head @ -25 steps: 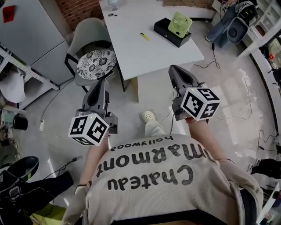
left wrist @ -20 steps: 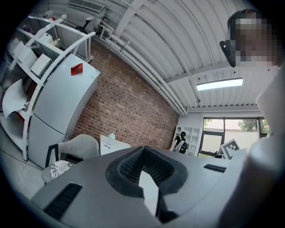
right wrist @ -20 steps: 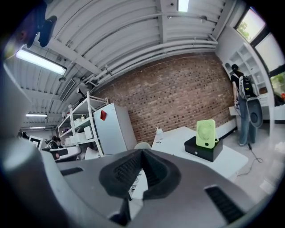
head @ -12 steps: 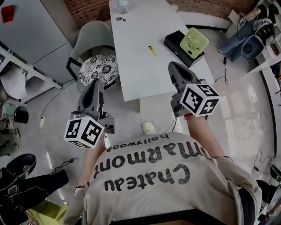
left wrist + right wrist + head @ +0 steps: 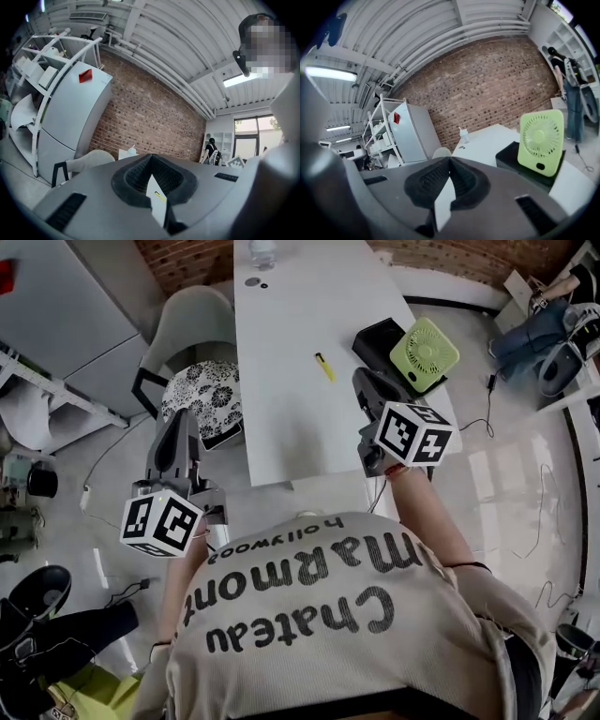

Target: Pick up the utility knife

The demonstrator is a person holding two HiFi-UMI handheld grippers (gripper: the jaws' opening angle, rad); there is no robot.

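Yellow utility knife lies on table, long axis far-left to near-right.

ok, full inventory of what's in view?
table: 1, white, centre
knife: 1, yellow, mid-table
fan: 1, green, table's right edge
box: 1, black, by the fan
bottle: 1, clear, table's far end
chair: 1, grey, left of table
fridge: 1, grey, far left
person: 1, jeans, far right
shirt: 1, beige, bottom
left tool: 1, grey, shut, empty
right tool: 1, grey, shut, empty
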